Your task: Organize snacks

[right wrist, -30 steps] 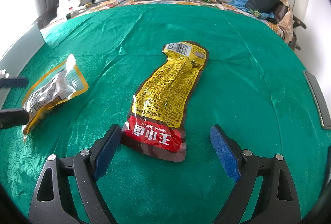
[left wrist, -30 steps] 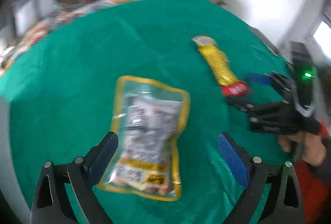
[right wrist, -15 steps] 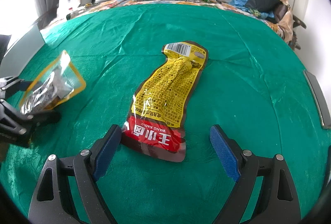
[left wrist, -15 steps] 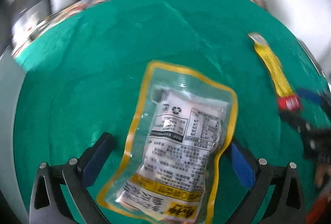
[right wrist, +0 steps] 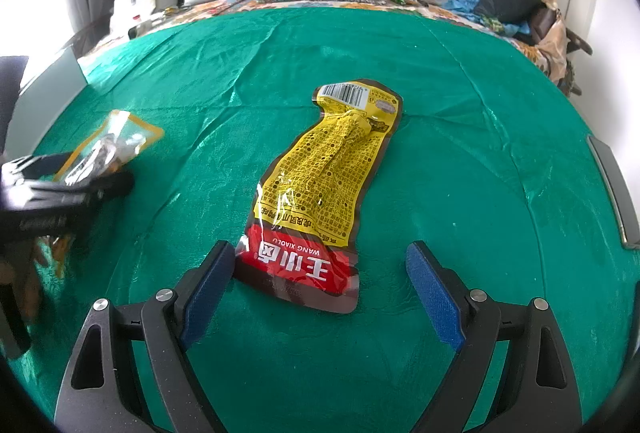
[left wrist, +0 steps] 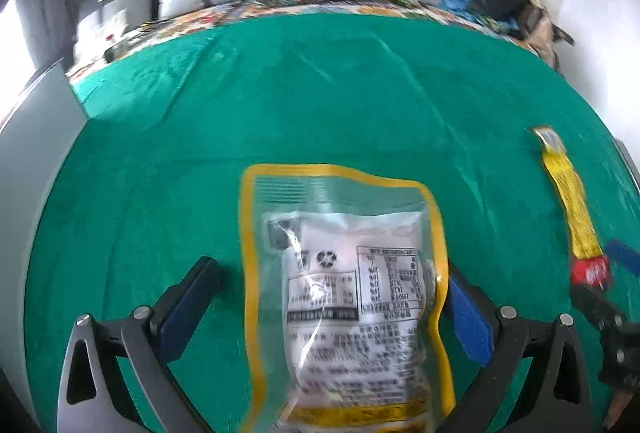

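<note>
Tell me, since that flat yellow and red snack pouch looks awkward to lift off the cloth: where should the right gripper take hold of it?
Probably across the red bottom end of the yellow and red snack pouch, coming down from above at the near side. That end already lies between the open right gripper fingers, almost against the left finger. The pouch lies flat on the green cloth, so the pads should pinch its side edges.

Yellow-red snack pouch (right wrist: 320, 189) — "WANG XIAOLU" on red end, barcode on far end.

A green cloth (right wrist: 460, 161) covers the surface. On it, a yellow-edged clear pouch (left wrist: 344, 293) lies between the left gripper (left wrist: 332, 297) fingers, apparently flat; a yellow-and-red packet (right wrist: 320, 193) lies ahead of the right gripper (right wrist: 320, 269).
</note>
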